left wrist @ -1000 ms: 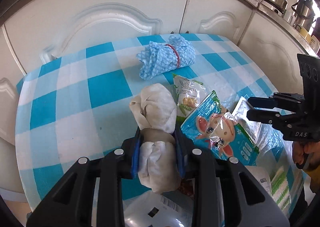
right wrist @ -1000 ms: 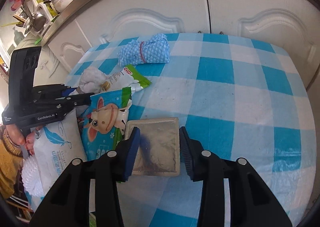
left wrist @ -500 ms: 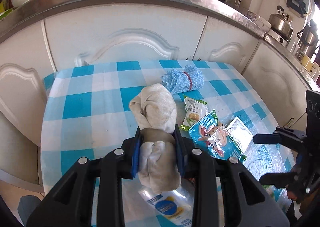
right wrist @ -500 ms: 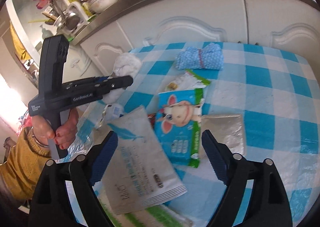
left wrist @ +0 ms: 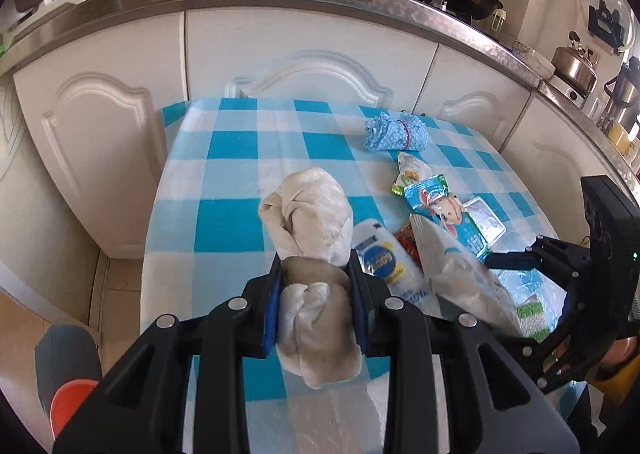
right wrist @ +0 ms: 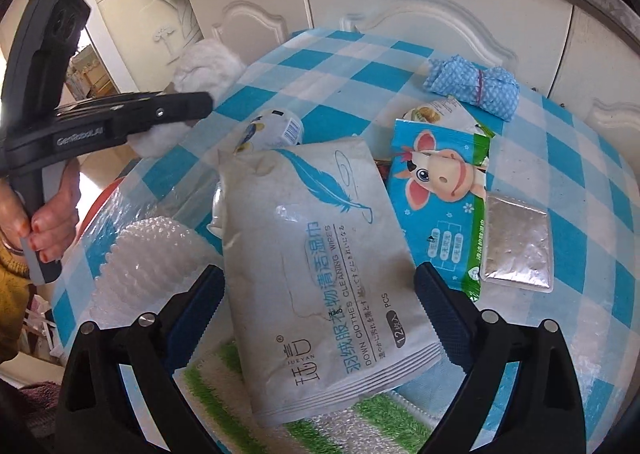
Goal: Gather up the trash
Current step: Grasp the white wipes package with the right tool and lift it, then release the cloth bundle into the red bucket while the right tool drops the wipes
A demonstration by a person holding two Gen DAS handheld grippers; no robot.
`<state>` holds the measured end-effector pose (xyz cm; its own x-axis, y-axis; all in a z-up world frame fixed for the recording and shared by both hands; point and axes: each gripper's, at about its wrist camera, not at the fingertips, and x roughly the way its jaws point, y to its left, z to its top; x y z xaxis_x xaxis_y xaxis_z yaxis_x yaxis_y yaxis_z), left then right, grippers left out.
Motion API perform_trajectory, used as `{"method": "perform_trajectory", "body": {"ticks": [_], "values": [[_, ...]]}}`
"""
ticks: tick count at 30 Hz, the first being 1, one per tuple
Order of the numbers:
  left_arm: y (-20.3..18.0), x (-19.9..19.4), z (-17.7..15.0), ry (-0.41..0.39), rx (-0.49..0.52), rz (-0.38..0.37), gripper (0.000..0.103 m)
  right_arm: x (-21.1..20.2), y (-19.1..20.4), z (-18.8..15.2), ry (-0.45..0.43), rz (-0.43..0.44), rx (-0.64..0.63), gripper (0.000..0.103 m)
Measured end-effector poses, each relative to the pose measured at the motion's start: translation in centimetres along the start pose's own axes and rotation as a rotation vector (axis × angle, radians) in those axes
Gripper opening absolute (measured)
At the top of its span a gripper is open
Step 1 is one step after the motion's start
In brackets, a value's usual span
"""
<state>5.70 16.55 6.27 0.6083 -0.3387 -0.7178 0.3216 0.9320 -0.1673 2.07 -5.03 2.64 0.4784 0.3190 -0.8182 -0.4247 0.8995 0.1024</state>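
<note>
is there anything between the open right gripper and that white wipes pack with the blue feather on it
Nothing visible is in the way. The right gripper is open, one finger on each side of the flat white wipes pack with the blue feather, which lies on top of the pile.

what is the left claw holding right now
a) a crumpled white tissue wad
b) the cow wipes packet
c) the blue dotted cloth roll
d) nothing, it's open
a: the left claw is shut on the crumpled white tissue wad, lifted above the checked table, while the cow packet and blue cloth roll lie on it.
</note>
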Motion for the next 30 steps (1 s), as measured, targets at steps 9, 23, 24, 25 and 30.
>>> {"method": "perform_trajectory", "body": {"ticks": [9, 23, 24, 25, 30], "values": [[1.5, -3.0, -4.3, -0.005, -0.076, 0.003, 0.031, -1.9, 1.2, -0.6, -0.081, -0.106, -0.025, 0.036], [3.3, -7.4, -8.4, -0.034, -0.157, 0.033, 0.031, -6.4, -0.1, -0.4, -0.197, -0.147, 0.136, 0.01], [3.5, -7.8, -8.7, -0.037, -0.161, 0.039, 0.031, -6.8, -0.2, -0.4, -0.209, -0.149, 0.149, 0.01], [3.7, -8.1, -8.9, -0.04, -0.165, 0.043, 0.031, -7.2, -0.3, -0.5, -0.221, -0.15, 0.163, 0.01], [5.0, -9.8, -9.9, -0.054, -0.187, 0.063, 0.031, -9.7, -0.1, -0.4, -0.277, -0.103, 0.214, 0.01]]}}
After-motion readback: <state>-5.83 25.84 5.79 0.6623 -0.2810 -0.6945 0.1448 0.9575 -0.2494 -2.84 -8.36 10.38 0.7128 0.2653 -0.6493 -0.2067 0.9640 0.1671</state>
